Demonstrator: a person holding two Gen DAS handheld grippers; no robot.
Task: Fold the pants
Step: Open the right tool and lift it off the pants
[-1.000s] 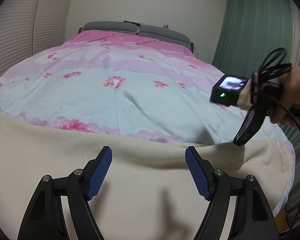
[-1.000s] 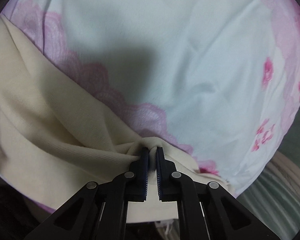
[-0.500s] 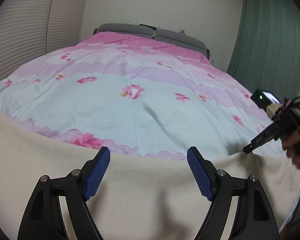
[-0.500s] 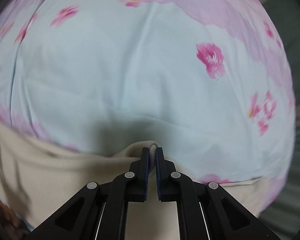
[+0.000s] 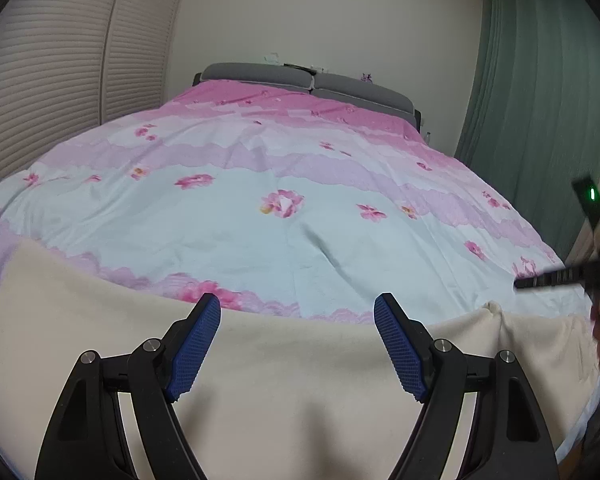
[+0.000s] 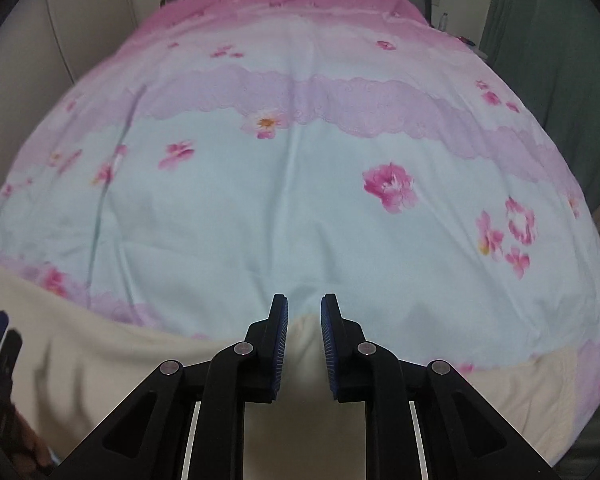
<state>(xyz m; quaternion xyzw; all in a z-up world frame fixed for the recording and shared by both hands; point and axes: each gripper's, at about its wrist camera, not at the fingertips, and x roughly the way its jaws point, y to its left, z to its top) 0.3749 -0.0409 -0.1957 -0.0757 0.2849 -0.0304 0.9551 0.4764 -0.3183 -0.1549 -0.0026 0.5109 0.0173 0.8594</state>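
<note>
Now the right gripper has just been opening, its jaws narrowly parted with the cream pants apparently lying loose between and beneath them, seemingly to release the cloth. Wide open and empty, the left gripper hovers over the same pants spread below it on the bed.

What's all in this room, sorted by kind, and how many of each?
Cream pants: 1
Floral duvet: 1
Grey pillows: 2
Green curtain: 1
Claws, left claw and right claw: 2
Total: 7
</note>
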